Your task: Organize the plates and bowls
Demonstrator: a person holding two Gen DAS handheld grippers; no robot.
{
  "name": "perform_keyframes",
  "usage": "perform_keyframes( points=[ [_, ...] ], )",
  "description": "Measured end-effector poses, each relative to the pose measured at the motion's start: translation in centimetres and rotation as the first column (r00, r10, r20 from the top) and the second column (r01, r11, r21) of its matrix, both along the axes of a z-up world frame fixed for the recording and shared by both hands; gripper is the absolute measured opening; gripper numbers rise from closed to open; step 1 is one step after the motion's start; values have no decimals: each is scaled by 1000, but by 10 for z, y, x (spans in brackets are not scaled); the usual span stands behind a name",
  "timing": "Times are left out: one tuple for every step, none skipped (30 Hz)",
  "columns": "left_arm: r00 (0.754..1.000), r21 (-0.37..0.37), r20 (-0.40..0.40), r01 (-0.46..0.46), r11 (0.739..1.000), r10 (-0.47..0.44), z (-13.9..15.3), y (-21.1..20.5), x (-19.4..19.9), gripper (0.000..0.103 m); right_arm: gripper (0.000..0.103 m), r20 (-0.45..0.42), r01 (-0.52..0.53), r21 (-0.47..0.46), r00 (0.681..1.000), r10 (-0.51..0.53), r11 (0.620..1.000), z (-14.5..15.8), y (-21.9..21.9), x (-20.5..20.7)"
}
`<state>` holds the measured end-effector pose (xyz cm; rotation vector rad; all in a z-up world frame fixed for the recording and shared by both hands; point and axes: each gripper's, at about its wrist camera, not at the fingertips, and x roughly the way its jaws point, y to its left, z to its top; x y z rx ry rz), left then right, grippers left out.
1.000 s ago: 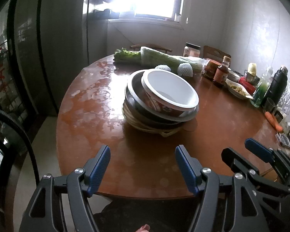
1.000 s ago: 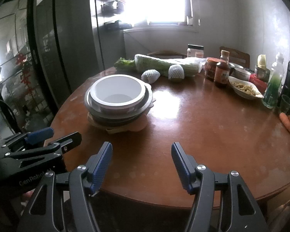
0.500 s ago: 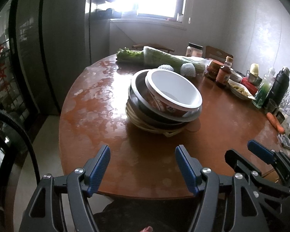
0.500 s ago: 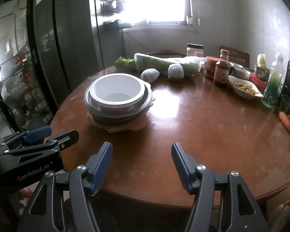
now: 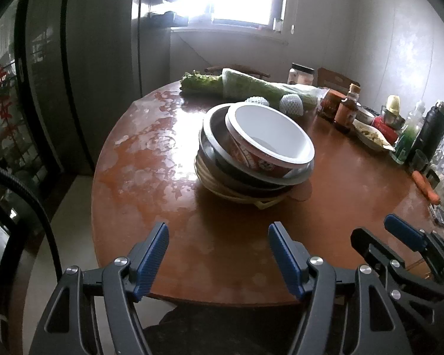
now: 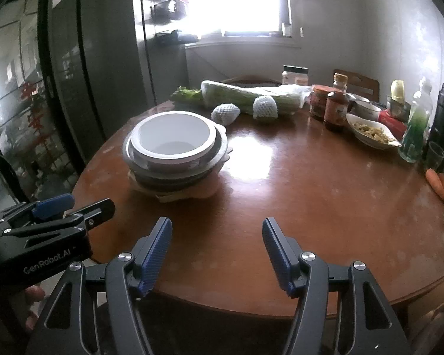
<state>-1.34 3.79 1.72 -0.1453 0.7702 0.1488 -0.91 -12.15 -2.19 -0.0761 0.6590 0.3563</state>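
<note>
Apparently the stacking is done: the left gripper and right gripper hang released (nothing between the fingers), and the nested bowls stand well ahead; next probably retreat.

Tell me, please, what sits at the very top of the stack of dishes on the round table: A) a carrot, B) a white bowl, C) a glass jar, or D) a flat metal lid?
B: a white bowl sits nested on top of the stack, resting inside the wider metal bowl beneath it, and its inside looks empty in both wrist views.
</note>
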Motion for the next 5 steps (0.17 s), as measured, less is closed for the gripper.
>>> perform_keyframes(
  points=[
    [1000,4,-3,1,1000,-1,-1,0,2,69,65,-2,0,2,1000,0,1000,-1,-1,1],
    [1000,5,-7,-1,1000,1,-2,0,4,69,65,-5,0,2,1000,0,1000,-1,-1,2],
    [1000,5,-8,0,1000,0,-3,2,6,69,65,-5,3,-1,1000,-3,1000,-2,-2,3],
    [1000,1,-8,-3,1000,3,-3,4,9,69,65,-5,9,-4,1000,-9,1000,-3,-4,6],
    [1000,-7,-7,-11,1000,11,-3,8,13,69,65,-4,15,-7,1000,-15,1000,-4,-7,9]
  ],
)
